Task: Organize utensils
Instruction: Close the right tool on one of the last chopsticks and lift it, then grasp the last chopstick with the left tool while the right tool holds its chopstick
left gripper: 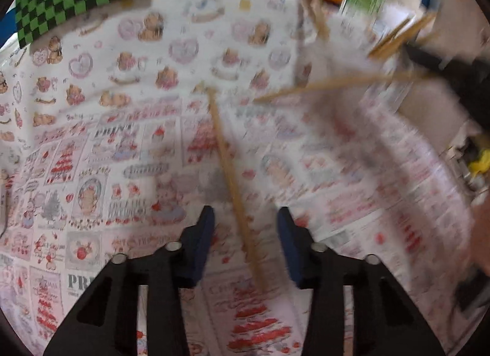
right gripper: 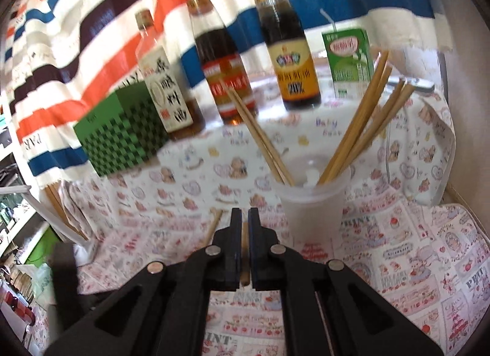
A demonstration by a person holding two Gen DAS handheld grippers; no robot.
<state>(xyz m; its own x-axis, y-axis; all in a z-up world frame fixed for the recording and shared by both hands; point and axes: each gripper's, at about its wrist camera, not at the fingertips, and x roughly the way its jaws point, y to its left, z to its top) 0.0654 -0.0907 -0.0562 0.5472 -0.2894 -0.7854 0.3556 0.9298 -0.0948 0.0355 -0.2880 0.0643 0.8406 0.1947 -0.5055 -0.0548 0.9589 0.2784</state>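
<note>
A wooden chopstick lies on the printed tablecloth, running away from me. My left gripper straddles its near end, open, with a gap between each blue pad and the stick. My right gripper is shut on a second chopstick, seen as a thin strip between its pads. In the left wrist view that held chopstick sticks out leftward from the right gripper's black fingers. A translucent cup just right of the right gripper holds several chopsticks.
Three sauce bottles and a green drink carton stand at the back against a striped cloth. A green checkered box sits at the back left. The table ends at the left, with shelves beyond.
</note>
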